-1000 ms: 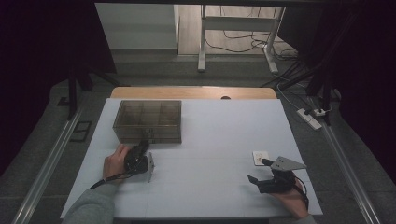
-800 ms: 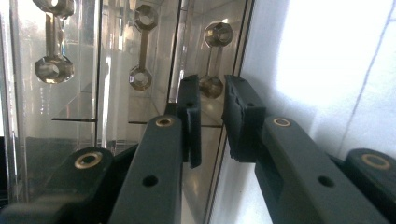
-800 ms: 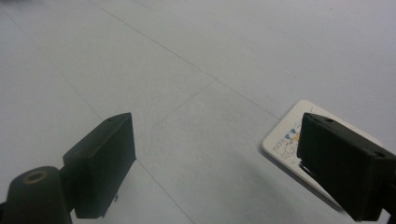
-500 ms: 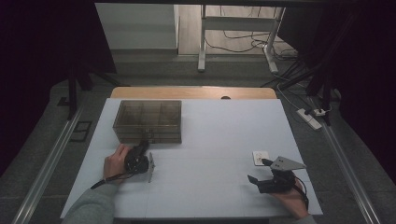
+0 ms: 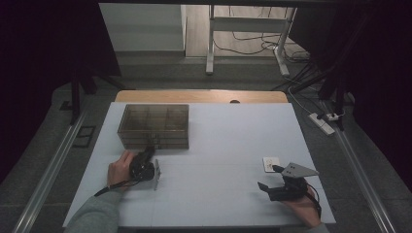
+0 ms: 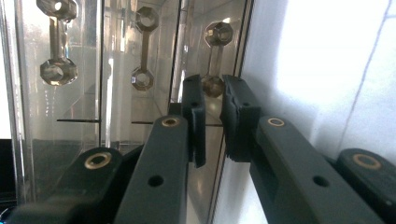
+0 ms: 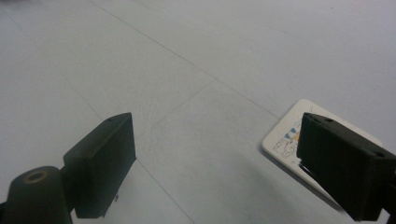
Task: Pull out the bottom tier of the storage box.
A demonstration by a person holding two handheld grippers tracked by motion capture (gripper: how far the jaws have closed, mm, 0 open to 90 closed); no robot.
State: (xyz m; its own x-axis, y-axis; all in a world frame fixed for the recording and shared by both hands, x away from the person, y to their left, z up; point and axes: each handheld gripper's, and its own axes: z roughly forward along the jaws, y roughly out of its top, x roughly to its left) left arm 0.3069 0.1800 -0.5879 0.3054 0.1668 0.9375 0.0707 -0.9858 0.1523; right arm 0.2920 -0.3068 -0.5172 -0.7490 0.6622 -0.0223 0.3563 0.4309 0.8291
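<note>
Clear plastic drawer box sits at the far left of the white worktop, front face toward me. My left claw is right at that front, rolled on its side, so the box looks turned in the left gripper view. Jaws narrow, nearly closed, only a thin gap between them. The lower knob of the rightmost handle sits in that gap at the tips; can't tell if the pads actually touch it. Two more dumbbell-shaped handles show on the drawers next to it. From the high view, my left hand rests on the worktop just in front of the box.

My right claw is wide open, holding nothing, low over bare worktop near the right front edge. A small white card with blue print lies flat just beside one jaw, partly hidden behind it. High view puts the card just beyond the claw, well apart from the box.
</note>
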